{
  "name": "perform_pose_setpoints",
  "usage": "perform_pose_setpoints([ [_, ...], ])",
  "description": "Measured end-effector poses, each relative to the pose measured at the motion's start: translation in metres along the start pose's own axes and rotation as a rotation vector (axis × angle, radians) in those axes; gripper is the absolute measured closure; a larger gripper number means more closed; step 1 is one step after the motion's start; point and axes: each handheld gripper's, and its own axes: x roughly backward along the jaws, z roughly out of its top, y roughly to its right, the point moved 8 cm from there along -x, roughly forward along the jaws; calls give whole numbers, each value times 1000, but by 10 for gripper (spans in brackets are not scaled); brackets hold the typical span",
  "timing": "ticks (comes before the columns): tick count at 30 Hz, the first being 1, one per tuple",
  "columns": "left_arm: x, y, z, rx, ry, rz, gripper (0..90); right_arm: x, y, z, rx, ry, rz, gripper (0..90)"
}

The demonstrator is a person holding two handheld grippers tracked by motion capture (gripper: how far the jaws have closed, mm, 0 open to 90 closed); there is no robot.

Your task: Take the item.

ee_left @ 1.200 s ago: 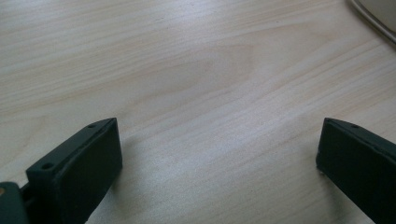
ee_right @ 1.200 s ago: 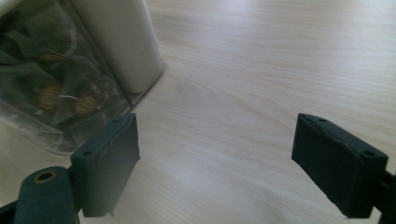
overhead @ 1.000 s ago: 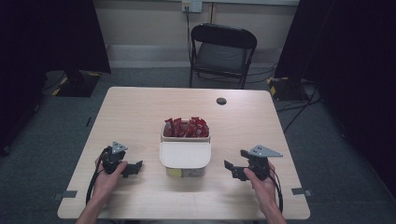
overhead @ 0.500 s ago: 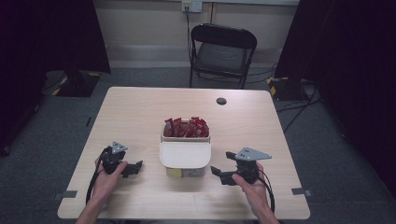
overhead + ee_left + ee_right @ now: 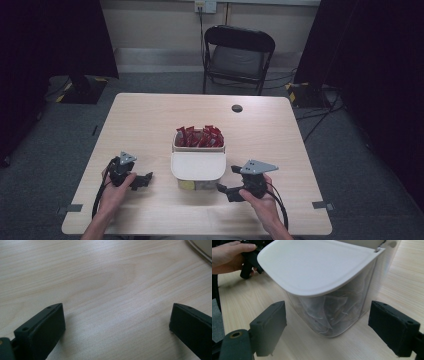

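1. Container first: a white plastic tub with a flat, rounded white lid point(image 5: 198, 166) stands at the middle of the pale wood-grain table point(image 5: 150, 120), towards the person's edge. The lid covers the near half; the far half is uncovered and packed with upright red sachets point(image 5: 199, 137).
2. Through the tub's translucent wall, in the right gripper view, crumpled clear pouches point(image 5: 329, 312) show beneath the lid.
3. The black two-jaw right gripper point(image 5: 223, 190) sits just to the right of the tub, low over the table, aimed at its near corner. Its jaws stand wide apart, nothing between them, and they frame the tub's wall without touching it.
4. The black two-jaw left gripper point(image 5: 147, 179) rests to the left of the tub, a short way off. Its jaws are likewise spread, with bare tabletop between them; the tub's rim just clips the top right corner of its own view.
5. Step in hand, as I judge it: the approach. The right gripper is lining up on the tub or its lid, and no grasp has been made.
6. Next move likely calls for either sliding a jaw under the overhanging lid edge or closing on the wall. The left gripper may need to steady the tub so it does not skid.
7. Writing: a small yellow label point(image 5: 187, 185) sits low on the tub's near face, too small to read. No brand is legible.
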Motion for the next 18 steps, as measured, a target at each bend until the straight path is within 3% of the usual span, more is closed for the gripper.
perform_pose_setpoints([
  [18,0,0,0,0,0,0,0,-16,-1,2,3,-5,13,149],
])
